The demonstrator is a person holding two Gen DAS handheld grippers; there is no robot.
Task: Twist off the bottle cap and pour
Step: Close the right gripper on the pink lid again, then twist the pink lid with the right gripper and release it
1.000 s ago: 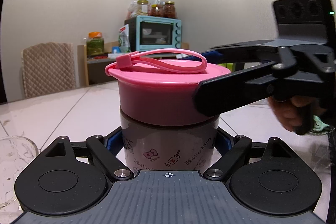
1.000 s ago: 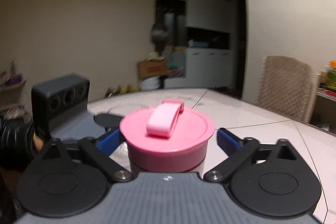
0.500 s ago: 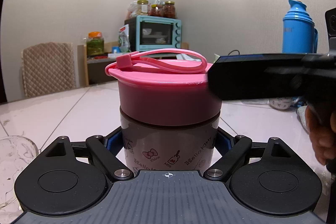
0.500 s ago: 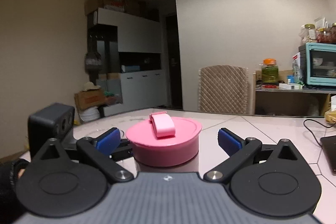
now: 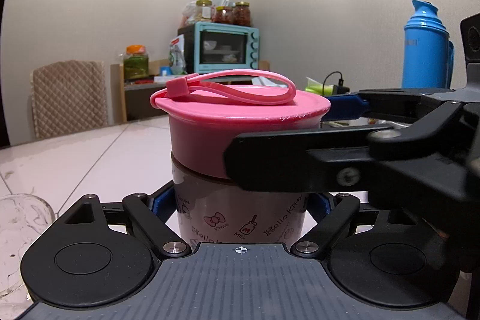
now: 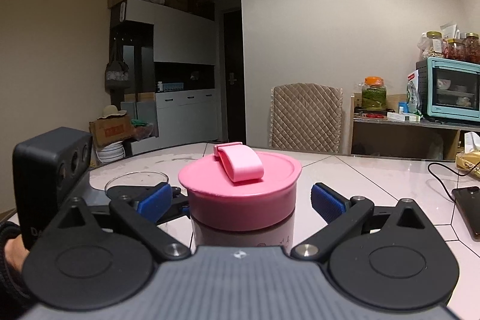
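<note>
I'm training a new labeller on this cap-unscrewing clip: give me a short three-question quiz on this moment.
1. True or false: the right gripper pads already press the pink cap.
2. What does the left gripper hold: A the bottle body, B the cap, C the glass?
3. What lies on top of the cap?

Key: 1 false, its pads flank the cap with gaps. 2 A. 3 a pink strap.

Pink cap (image 5: 240, 122) on a pale bottle (image 5: 240, 218) printed with bows; blue pads (image 6: 325, 201) on black jaws; white bench (image 6: 375, 173); far right, a blue flask (image 5: 426, 47).
</note>
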